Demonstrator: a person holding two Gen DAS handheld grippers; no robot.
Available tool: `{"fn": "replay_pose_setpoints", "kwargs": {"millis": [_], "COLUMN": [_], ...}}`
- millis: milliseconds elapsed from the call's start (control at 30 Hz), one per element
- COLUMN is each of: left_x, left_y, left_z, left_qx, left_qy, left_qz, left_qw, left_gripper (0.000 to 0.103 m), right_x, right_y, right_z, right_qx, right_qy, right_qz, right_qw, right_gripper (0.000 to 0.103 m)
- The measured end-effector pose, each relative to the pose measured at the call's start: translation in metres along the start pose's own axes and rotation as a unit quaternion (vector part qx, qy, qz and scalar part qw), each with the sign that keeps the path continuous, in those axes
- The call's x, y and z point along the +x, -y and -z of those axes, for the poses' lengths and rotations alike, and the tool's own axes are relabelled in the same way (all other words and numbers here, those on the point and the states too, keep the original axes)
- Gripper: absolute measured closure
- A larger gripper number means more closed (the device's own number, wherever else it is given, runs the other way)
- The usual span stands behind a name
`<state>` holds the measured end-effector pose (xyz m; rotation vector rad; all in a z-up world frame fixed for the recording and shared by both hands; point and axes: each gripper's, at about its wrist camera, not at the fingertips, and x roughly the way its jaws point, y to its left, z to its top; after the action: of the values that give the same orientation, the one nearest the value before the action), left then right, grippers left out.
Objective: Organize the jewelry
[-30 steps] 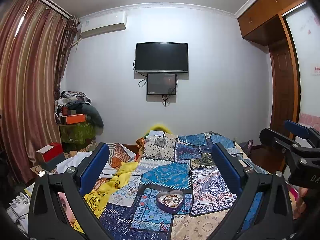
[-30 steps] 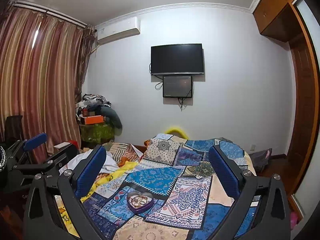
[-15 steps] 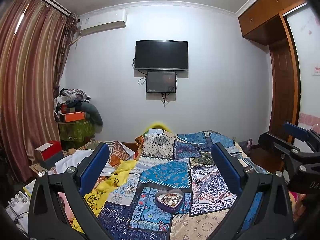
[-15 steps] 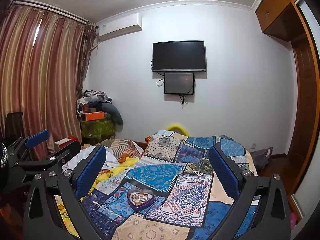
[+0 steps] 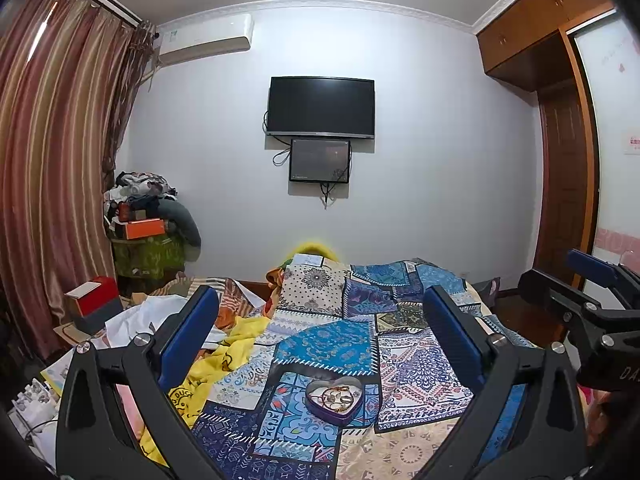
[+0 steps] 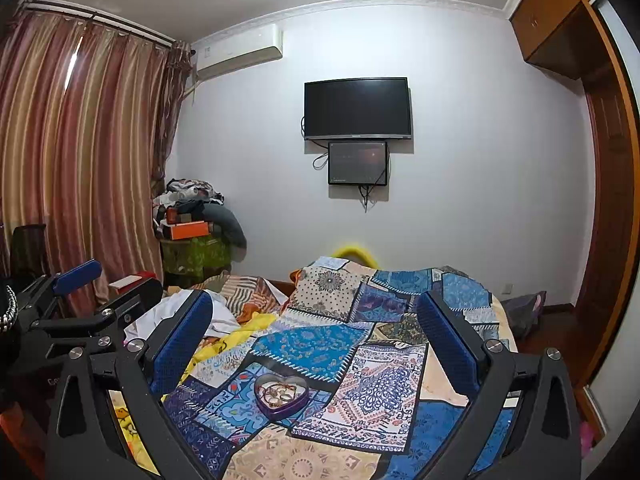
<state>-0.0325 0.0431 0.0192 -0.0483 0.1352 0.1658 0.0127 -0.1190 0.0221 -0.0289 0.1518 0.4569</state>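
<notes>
Jewelry [image 5: 335,395] lies in one heart-shaped purple tin [image 5: 334,400], open at the top, on the patchwork bedspread [image 5: 324,344] near the bed's near edge. Inside the tin are a few gold-toned rings and loops tangled together; their exact count cannot be told. The tin sits where a light blue patterned patch meets a blue-and-white one, with its point turned toward the near edge.

Two grippers are held above the near edge of the bed, both facing the tin and both apart from it. The left gripper [image 5: 320,336] has its two blue-padded fingers spread wide with nothing between them, and the tin shows in the gap low down. The right gripper [image 6: 316,336] is likewise spread wide and carries nothing; in its view the tin [image 6: 281,395] lies a little left of the middle of the gap. Each gripper shows at the side of the other's view.

Toward the bed's left edge lie a yellow cloth [image 5: 224,356] and white cloth. Beyond the left edge stand one red-and-white box [image 5: 91,300] and one pile of clothes and boxes [image 5: 150,216] in the corner. On the far wall hang two dark screens, a large television [image 5: 321,107] above a smaller monitor [image 5: 320,161], and one air conditioner [image 5: 206,39]. Striped curtains [image 5: 52,160] cover the left wall; a wooden wardrobe [image 5: 560,120] fills the right.
</notes>
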Motion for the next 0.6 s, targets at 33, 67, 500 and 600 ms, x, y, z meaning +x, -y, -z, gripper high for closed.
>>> {"fn": "replay_pose_setpoints", "kwargs": {"millis": [33, 67, 500, 600], "left_x": [0.0002, 0.0003, -0.0002, -0.0001], "left_y": [0.0004, 0.0010, 0.0043, 0.0049], "left_z": [0.0002, 0.0004, -0.0023, -0.0021], "left_qx": [0.000, 0.001, 0.004, 0.004], "left_qy": [0.000, -0.001, -0.002, -0.004], "left_qz": [0.001, 0.001, 0.010, 0.013], "left_qw": [1.0000, 1.0000, 0.9999, 0.9999], "left_gripper": [0.001, 0.001, 0.001, 0.001], "right_x": [-0.0001, -0.0007, -0.0009, -0.0011], "right_y": [0.0000, 0.0001, 0.0034, 0.0034], "right_z": [-0.0002, -0.0007, -0.0027, -0.0029], "right_qx": [0.000, 0.000, 0.004, 0.004], "right_qy": [0.000, 0.000, 0.000, 0.000], "right_qz": [0.000, 0.000, 0.000, 0.001], "right_qw": [1.000, 1.000, 1.000, 1.000], "right_gripper": [0.002, 0.002, 0.002, 0.002]}}
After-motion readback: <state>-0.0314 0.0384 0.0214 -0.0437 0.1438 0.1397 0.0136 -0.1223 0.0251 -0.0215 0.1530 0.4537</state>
